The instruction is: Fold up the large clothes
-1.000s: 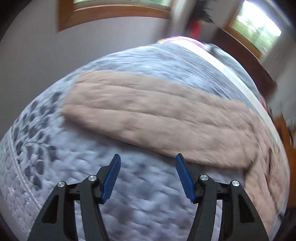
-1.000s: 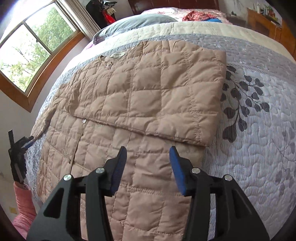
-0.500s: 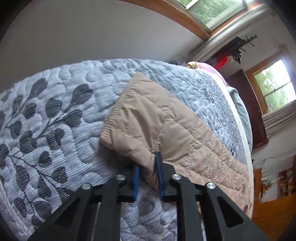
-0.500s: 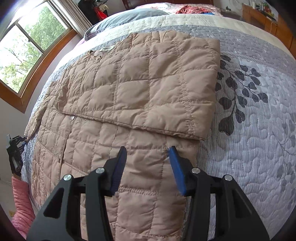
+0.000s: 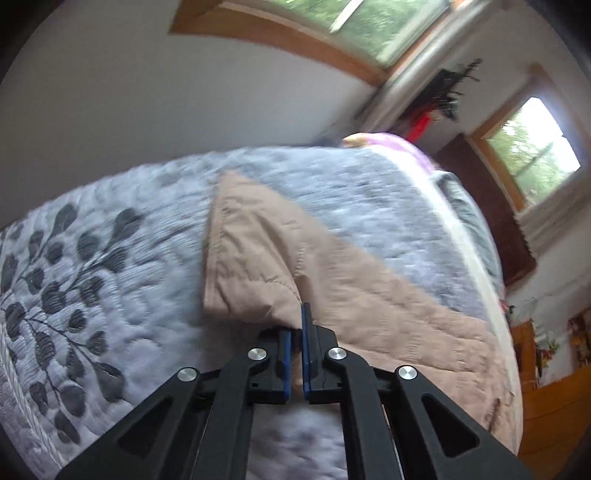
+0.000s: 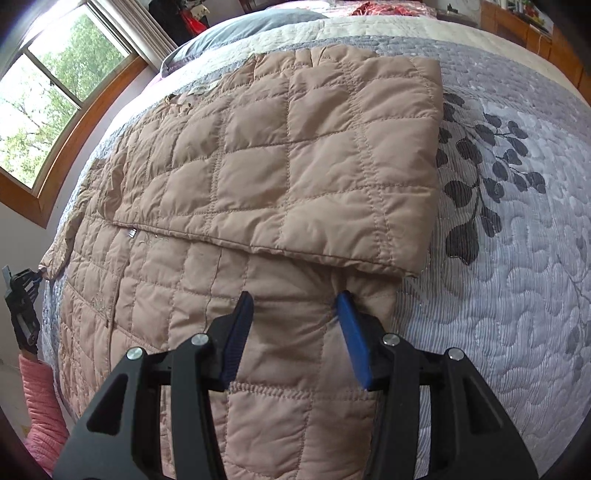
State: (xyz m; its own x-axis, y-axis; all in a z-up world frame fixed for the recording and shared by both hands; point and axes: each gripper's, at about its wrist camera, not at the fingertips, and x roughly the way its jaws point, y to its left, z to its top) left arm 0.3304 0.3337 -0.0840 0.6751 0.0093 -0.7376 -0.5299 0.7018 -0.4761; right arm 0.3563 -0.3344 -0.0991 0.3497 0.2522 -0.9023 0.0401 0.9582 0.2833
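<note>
A tan quilted jacket (image 6: pixel 288 155) lies spread on the bed, with one side folded over its body. My right gripper (image 6: pixel 295 306) is open, its fingers resting on the jacket's lower part just below the folded edge. My left gripper (image 5: pixel 297 325) is shut on the cuff end of the jacket's sleeve (image 5: pixel 258 266) and lifts it slightly off the quilt. The left gripper also shows in the right wrist view (image 6: pixel 22 291) at the far left edge of the bed, at the sleeve's tip.
The bed carries a grey quilt (image 6: pixel 517 258) with a dark leaf pattern. Pillows (image 6: pixel 251 22) lie at the head. Windows (image 6: pixel 48 96) and a wall flank the left side. Wooden furniture (image 5: pixel 554 424) stands beyond the bed.
My left gripper came to the sleeve cuff, closed on it, and has raised it a little. My right gripper moved forward and lower onto the jacket, still open.
</note>
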